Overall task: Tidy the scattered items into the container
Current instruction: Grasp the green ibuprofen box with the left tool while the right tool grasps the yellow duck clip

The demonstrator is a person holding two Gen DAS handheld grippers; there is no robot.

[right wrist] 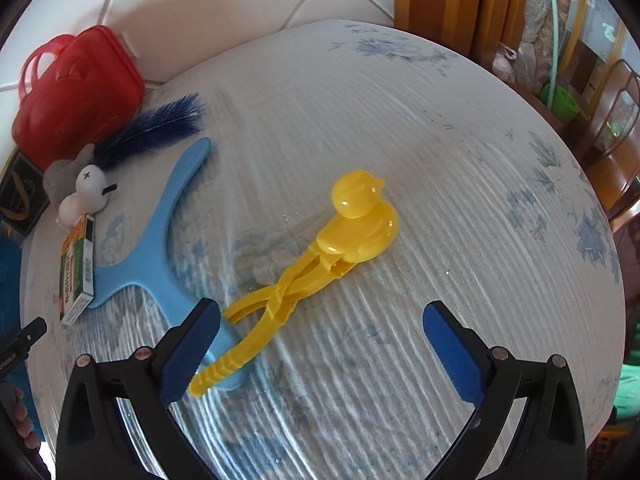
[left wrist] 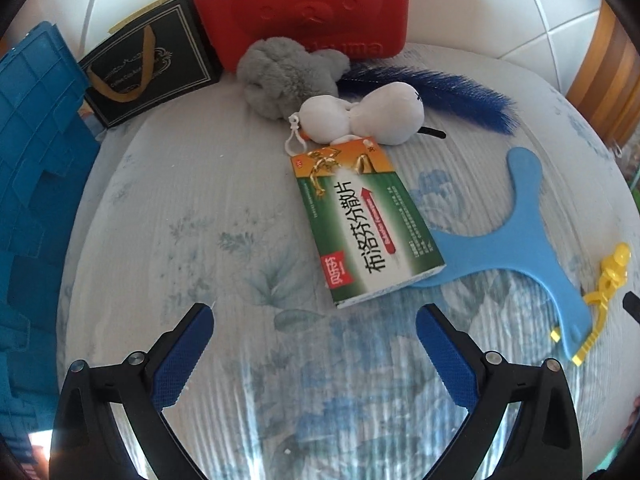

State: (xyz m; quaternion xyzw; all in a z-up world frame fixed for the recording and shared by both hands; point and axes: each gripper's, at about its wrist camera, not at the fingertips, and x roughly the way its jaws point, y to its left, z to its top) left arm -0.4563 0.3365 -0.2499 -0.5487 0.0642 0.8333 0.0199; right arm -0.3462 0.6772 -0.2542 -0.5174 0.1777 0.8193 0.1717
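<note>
Surface: floral quilted bedcover [left wrist: 168, 208] | Lying on it: medicine box [left wrist: 366, 220], blue boomerang [left wrist: 516, 236], yellow duck tongs [right wrist: 320, 256], white plush [left wrist: 360, 118], grey plush [left wrist: 280, 68], blue feather [left wrist: 452, 92], red case [left wrist: 300, 4], black bag [left wrist: 148, 64]

Both grippers matched: left gripper [left wrist: 314, 318] and right gripper [right wrist: 320, 314] had black plastic arms, silver round screw heads at the pivots, and blue textured pads [left wrist: 180, 356] inside each finger. Bare skin of the person's hand [right wrist: 22, 420] showed left of the right gripper's frame.
</note>
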